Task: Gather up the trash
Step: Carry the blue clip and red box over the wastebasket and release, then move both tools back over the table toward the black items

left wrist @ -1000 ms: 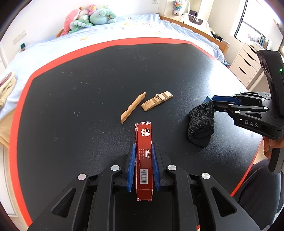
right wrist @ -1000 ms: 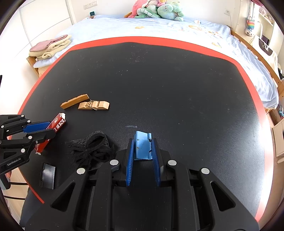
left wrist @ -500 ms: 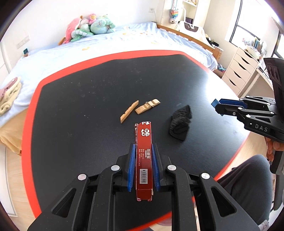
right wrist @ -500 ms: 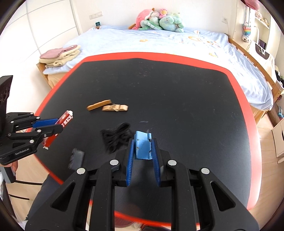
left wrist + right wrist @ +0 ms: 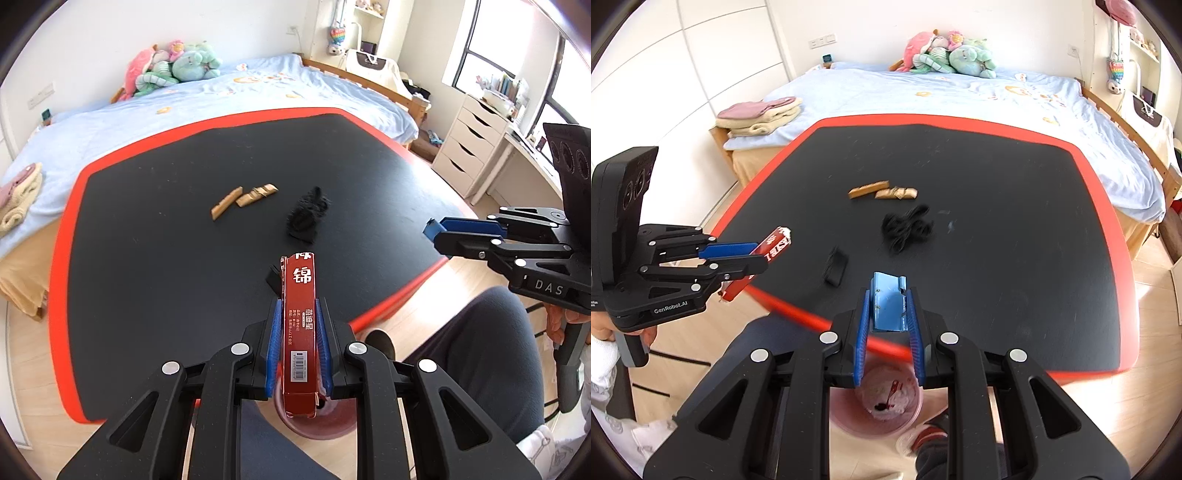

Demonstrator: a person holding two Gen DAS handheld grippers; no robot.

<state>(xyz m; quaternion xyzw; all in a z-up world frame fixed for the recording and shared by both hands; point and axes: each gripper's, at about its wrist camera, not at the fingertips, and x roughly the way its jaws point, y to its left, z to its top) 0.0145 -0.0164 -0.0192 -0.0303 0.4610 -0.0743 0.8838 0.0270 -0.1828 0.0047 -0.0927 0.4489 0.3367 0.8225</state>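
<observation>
The left gripper (image 5: 299, 343) is clamped on a long, narrow red carton (image 5: 300, 325), its blue pads pressing both long sides. The carton carries white Chinese characters near its far end, small print and a barcode near the close end; its end flaps are torn open. The right gripper (image 5: 888, 314) is closed on a small light-blue piece of packaging (image 5: 888, 306), flat and folded at its edges. Both are held in the air above a pink bin (image 5: 882, 406) on the floor, which has pale scraps inside. In the right wrist view, "GenRobot.AI" is printed on the left tool's body; in the left wrist view, "DAS" shows on the right tool.

On the black table (image 5: 1015, 229) with its red border lie two tan wooden pieces (image 5: 242, 197), a tangle of black netting (image 5: 905, 227) and a small black object (image 5: 834, 266) near the close edge. Behind stands a bed (image 5: 923, 96) with light-blue sheets, plush toys (image 5: 945, 53), folded towels (image 5: 757, 116), and white drawers (image 5: 469, 151) under a window.
</observation>
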